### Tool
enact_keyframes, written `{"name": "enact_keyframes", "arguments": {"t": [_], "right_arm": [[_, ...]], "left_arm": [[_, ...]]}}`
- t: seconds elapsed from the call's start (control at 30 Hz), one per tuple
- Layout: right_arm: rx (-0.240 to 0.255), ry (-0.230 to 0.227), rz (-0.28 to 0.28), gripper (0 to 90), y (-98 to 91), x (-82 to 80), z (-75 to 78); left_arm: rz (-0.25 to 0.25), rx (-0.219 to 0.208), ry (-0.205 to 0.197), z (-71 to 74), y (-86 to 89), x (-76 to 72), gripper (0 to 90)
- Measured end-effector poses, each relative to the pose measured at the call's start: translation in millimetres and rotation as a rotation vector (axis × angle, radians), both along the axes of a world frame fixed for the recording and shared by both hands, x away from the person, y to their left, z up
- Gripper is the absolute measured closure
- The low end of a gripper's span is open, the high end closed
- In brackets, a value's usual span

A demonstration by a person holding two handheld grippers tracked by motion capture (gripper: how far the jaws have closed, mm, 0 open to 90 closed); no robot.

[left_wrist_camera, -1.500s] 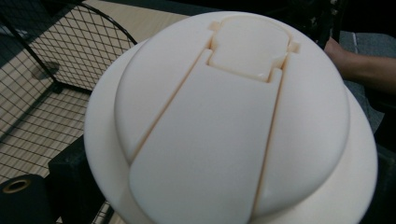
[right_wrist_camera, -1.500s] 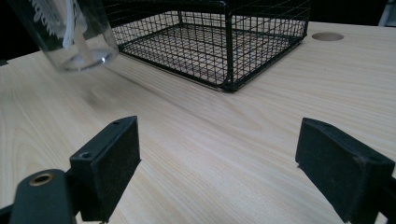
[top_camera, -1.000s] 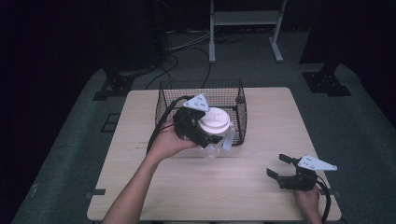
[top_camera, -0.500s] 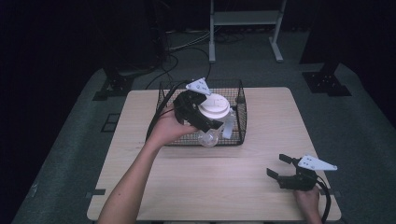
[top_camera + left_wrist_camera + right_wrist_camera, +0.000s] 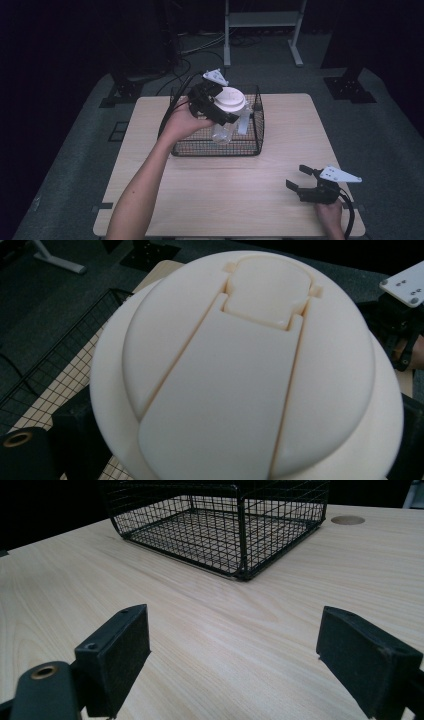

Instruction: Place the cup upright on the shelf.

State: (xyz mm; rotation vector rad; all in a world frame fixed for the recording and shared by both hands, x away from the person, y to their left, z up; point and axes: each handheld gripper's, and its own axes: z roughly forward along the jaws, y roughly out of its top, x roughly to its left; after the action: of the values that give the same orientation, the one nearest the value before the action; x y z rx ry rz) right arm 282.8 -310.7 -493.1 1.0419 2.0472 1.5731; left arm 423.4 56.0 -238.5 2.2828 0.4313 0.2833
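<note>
I had the left gripper (image 5: 226, 111) clamped on a clear plastic cup with a white domed lid (image 5: 229, 107), holding it tilted above the black wire-mesh basket (image 5: 252, 145) at the far middle of the pale wooden table (image 5: 280, 200). In the left gripper view the white lid (image 5: 250, 370) sat right against the camera. My right gripper (image 5: 300, 179) rested at the table's near right corner, jaws spread wide and empty, well apart from the basket.
</note>
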Motion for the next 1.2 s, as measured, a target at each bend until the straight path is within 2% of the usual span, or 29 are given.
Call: {"name": "enact_keyframes", "arguments": {"t": [0.2, 0.3, 0.4, 0.57, 0.83, 0.9, 1.03, 1.2], "right_arm": [[0.008, -0.003, -0.001, 12.8, -0.7, 0.2, 0.0], [0.014, 0.003, -0.002, 12.8, -0.9, -0.1, 0.3], [0.02, 0.004, -0.002, 12.9, -1.3, -0.2, 0.3], [0.022, 0.006, -0.002, 12.8, -1.7, -0.2, 0.5], [0.029, 0.001, -0.001, 12.8, -2.7, 0.0, 0.5], [0.03, -0.001, -0.001, 12.8, -2.8, 0.0, 0.5], [0.033, -0.005, 0.0, 12.8, -3.5, 0.2, 0.4], [0.037, -0.004, -0.001, 12.8, -4.1, 0.1, 0.5]], "left_arm": [[0.027, 0.014, 0.002, 3.1, -2.2, 13.8, 5.6], [0.04, 0.002, 0.011, 3.6, -2.6, 20.7, 5.6], [0.054, 0.008, 0.014, 2.8, -3.9, 27.5, 5.6], [0.077, 0.007, 0.032, -1.6, -6.0, 39.7, 5.6], [0.132, -0.019, 0.049, -10.1, -4.1, 60.4, 5.6], [0.145, -0.031, 0.069, -11.4, -3.7, 67.1, 5.6], [0.158, -0.043, 0.068, -13.1, -5.8, 73.9, 5.6], [0.173, -0.024, 0.069, -19.1, -11.9, 81.2, 5.6]]}}
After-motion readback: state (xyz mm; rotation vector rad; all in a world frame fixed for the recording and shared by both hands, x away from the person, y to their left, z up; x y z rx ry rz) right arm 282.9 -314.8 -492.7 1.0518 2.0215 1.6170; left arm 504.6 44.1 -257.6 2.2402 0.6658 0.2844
